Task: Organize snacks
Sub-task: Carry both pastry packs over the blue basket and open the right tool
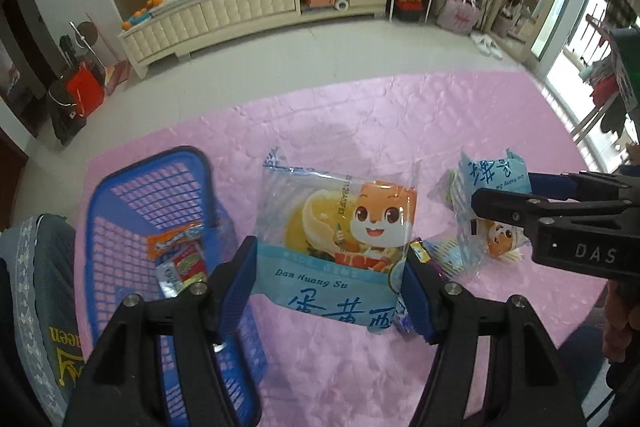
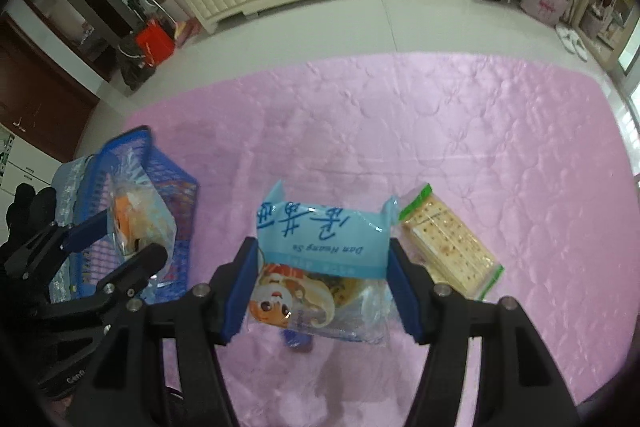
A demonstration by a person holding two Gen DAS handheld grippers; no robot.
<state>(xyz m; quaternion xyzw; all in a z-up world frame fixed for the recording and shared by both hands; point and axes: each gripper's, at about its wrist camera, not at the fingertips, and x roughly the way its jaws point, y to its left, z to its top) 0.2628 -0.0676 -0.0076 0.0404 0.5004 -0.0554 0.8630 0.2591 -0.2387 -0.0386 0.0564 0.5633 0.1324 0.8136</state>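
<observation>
Both tongs are clamped on egg-yolk pastry packets: the left gripper [image 1: 328, 283] pinches one packet [image 1: 340, 223] across its width, long axis running away from the jaws, and the right gripper [image 2: 320, 287] holds a second packet [image 2: 324, 239] the same way. Left of both lies the blue basket [image 1: 120, 195], nearer the left gripper; a cracker pack [image 2: 448, 247] rests on the pink cloth [image 2: 440, 127] to the right.

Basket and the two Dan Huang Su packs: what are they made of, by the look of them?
Blue basket: rigid moulded plastic, lattice walls, dull sheen. Pack in the left gripper and pack in the right gripper: thin glossy plastic film, part clear, crinkled with glare; it looks likely to give under the pads.
</observation>
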